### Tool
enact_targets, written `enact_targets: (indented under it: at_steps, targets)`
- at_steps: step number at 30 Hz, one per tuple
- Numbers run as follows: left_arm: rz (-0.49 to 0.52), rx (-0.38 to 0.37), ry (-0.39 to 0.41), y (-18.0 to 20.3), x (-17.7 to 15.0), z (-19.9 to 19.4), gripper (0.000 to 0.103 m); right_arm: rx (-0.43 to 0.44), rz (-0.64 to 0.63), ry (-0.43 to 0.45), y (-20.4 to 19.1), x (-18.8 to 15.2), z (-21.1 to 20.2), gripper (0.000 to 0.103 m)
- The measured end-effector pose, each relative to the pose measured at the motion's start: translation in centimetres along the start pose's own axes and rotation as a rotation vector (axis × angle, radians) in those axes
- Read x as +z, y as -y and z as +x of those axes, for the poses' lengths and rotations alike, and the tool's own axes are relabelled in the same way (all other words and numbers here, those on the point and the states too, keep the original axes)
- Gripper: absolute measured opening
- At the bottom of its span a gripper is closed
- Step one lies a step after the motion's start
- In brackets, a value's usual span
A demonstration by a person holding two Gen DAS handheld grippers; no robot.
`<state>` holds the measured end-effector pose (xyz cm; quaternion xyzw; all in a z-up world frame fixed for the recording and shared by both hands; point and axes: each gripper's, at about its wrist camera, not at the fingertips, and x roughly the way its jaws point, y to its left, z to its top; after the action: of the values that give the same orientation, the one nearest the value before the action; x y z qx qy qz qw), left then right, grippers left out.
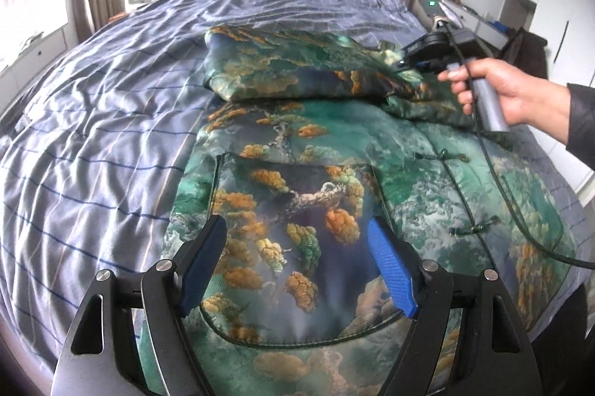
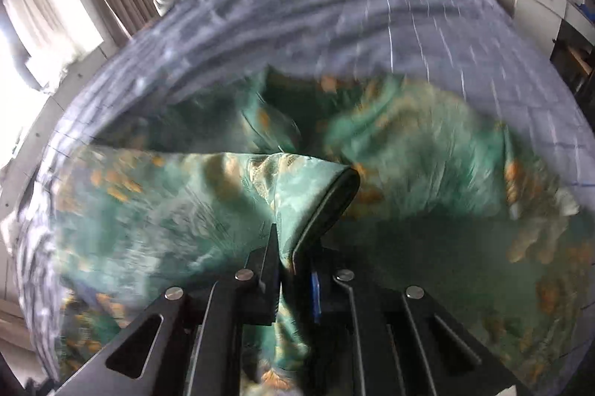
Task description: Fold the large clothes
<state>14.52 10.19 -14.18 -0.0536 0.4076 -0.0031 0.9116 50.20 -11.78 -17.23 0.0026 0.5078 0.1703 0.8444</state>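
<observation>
Right gripper pinching a sleeve of the jacket on the bed

The jacket [image 1: 334,195] lies spread on the striped bedsheet [image 1: 111,135], 1 sleeve [image 1: 297,68] already across its top. The right gripper [image 2: 288,247] is clenched on a fold of the other sleeve [image 2: 230,180] (the cuff end, it seems), while the left gripper [image 1: 297,265] hangs released above the jacket's pocket, touching nothing. The fabric looks slippery: a thin pinch could slide out mid-carry, or drag the jacket askew with nothing pinning it.
</observation>
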Motion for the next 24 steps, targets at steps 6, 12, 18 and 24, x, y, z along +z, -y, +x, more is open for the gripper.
enact_targets:
  at_steps: [6, 12, 18, 24]
  targets:
    - [0.012, 0.010, -0.025, -0.6, 1.8, 0.4, 0.080, 0.032, 0.024, 0.012, 0.2, -1.0, 0.9, 0.044]
    - [0.018, 0.029, 0.021, -2.0, 7.5, 1.4, 0.082, -0.089, -0.086, 0.098, 0.6, -2.1, -4.4, 0.051]
    - [0.033, 0.046, 0.003, -1.8, 14.2, 6.9, 0.083, 0.073, -0.232, 0.194, -2.5, -3.7, -7.0, 0.051]
    - [0.030, 0.153, -0.132, -1.8, 16.6, 16.4, 0.083, 0.079, -0.254, 0.043, -3.1, -5.9, -1.2, 0.051]
